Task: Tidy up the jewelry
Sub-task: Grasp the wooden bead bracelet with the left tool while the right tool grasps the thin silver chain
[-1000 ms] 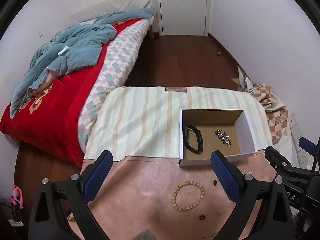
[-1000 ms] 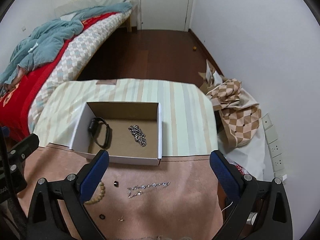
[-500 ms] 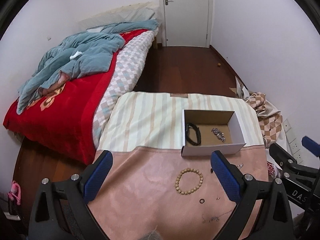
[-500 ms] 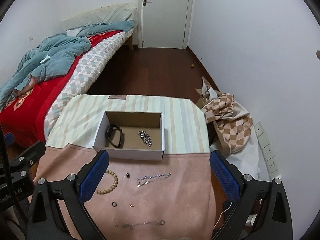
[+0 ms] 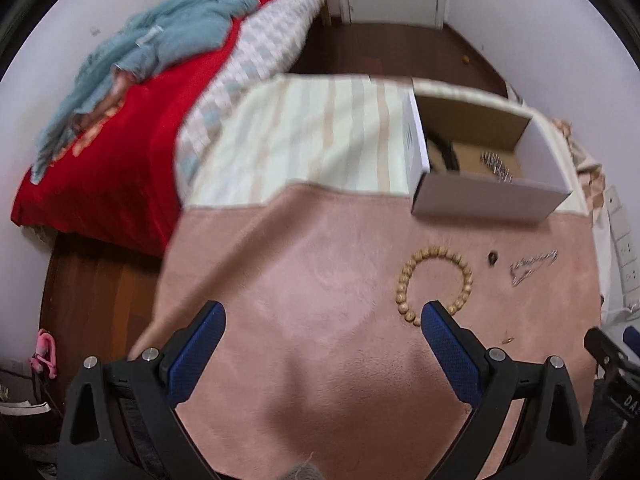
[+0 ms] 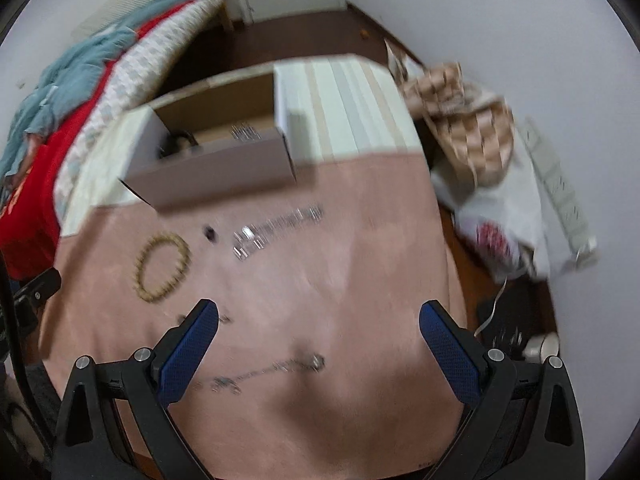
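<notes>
Left gripper [image 5: 323, 322] hangs over the pink cloth [image 5: 304, 280] on the table, fingers [image 5: 196, 350] wide apart, nothing between them. Bed [image 5: 120, 152] with red blanket off to the left. Bead bracelet [image 5: 435, 285] lies flat on the cloth, its near edge just beside the left gripper's right fingertip. Right of it a small dark ring [image 5: 493, 257], then a silver chain [image 5: 532, 266], all apart from each other. Box [image 5: 488, 200] sits behind them on the striped cloth [image 5: 312, 140], open top; inside, a black band [image 5: 444, 152] at left and a silver chain piece [image 5: 496, 164] at right.

Right gripper [image 6: 319, 318] also over the pink cloth, fingers [image 6: 188, 354] spread wide, empty. Right view is blurred: bracelet [image 6: 162, 267] at left, ring [image 6: 210, 233], chain [image 6: 276, 226] in front of the box [image 6: 212, 176]. A thin necklace [image 6: 268, 372] lies between the fingers on the cloth. Checked fabric [image 6: 468, 120] and a white bag [image 6: 508, 216] on the floor at far right.
</notes>
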The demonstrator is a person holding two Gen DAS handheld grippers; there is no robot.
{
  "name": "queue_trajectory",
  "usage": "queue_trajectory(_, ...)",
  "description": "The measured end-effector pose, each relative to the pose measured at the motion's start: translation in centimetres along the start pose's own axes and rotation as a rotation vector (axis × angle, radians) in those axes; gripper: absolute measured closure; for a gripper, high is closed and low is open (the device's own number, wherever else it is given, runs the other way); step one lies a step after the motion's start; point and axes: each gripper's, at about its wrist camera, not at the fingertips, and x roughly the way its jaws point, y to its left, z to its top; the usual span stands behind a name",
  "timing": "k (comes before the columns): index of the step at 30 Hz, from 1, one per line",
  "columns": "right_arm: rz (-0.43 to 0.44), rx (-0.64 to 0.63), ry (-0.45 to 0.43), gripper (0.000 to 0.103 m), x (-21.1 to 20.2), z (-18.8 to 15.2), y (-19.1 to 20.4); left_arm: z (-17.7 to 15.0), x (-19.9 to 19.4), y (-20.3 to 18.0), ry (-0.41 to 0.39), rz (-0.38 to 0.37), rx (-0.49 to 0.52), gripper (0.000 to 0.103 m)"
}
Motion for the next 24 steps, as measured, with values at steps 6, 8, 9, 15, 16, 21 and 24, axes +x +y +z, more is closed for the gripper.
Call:
queue_trajectory(6, -0.016, 0.059, 0.054, 0.001, 3.4, -0.9, -1.9, 0.5, 4.5, -2.1, 0.085, -0.055, 0.04, 0.013)
queue_trajectory(8, -0.012, 0.075, 0.055, 0.001, 3.9, -0.3, -2.3, 0.8, 5.9, -2.8, 0.112, -0.073, 0.057, 0.019)
queue_trajectory(9, -0.01, 0.081, 0.053, 0.001, 4.1, 0.0, -2.5, 0.9, 6.3, -3.1, 0.118, -0.074, 0.06, 0.021)
queue_trajectory(15, 0.018, 0.105, 0.035, 0.002, 5.3, 3.1, -2.9, 1.2, 8.5, -4.1, 0.163, -0.081, 0.084, 0.051)
queue_trajectory(16, 0.019, 0.104, 0.028, 0.003, 5.5, 3.6, -2.9, 1.3, 8.4, -4.0, 0.151, -0.09, 0.083, 0.058)
queue_trajectory(21, 0.035, 0.083, 0.017, 0.016, 7.0, 6.0, -2.1, 1.3, 8.2, -4.0, 0.14, -0.106, 0.119, 0.096)
queue_trajectory(24, 0.039, 0.069, 0.029, 0.025, 8.2, 6.8, -1.5, 1.1, 8.0, -3.6, 0.133, -0.105, 0.118, 0.096)
